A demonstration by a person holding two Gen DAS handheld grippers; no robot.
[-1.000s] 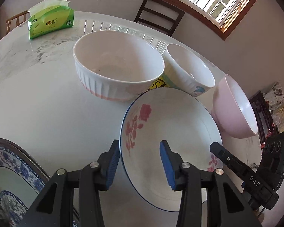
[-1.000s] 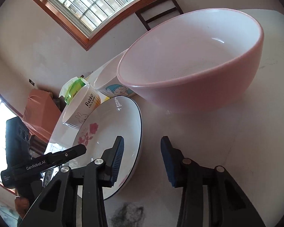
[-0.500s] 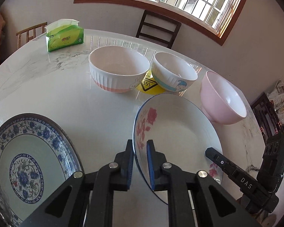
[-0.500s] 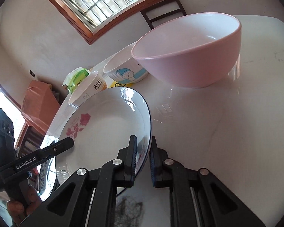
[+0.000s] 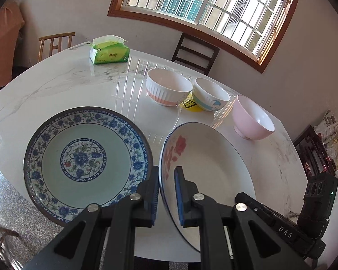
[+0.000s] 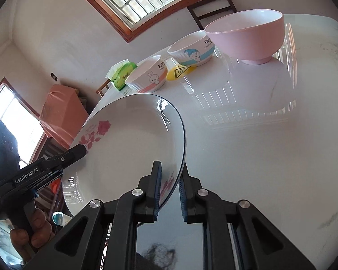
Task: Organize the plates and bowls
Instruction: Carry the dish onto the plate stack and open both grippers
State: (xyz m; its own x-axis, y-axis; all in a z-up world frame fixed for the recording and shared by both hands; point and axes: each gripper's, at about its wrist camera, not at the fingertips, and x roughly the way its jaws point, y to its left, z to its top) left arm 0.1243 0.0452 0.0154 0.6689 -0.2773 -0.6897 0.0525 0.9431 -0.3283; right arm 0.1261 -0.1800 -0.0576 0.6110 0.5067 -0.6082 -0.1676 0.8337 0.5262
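A white plate with red roses (image 5: 211, 164) is held tilted above the marble table (image 5: 83, 90). My left gripper (image 5: 166, 193) is shut on its left rim, and my right gripper (image 6: 170, 189) is shut on its opposite rim, where the plate (image 6: 128, 148) shows too. A blue-patterned plate (image 5: 83, 157) lies flat on the table just left of the held plate. A ribbed white bowl (image 5: 167, 87), a cartoon bowl (image 5: 210, 94) and a pink bowl (image 5: 252, 118) stand in a row behind.
A green tissue pack (image 5: 109, 52) sits at the table's far side. A yellow round sticker (image 5: 189, 105) lies between the two white bowls. Chairs (image 5: 195, 51) stand behind the table. The table's near edge (image 5: 22, 193) runs under the blue plate.
Both grippers closed on the rose plate's rims and lifted it off the table, pulling back and up. The blue-patterned plate has come fully into the left view.
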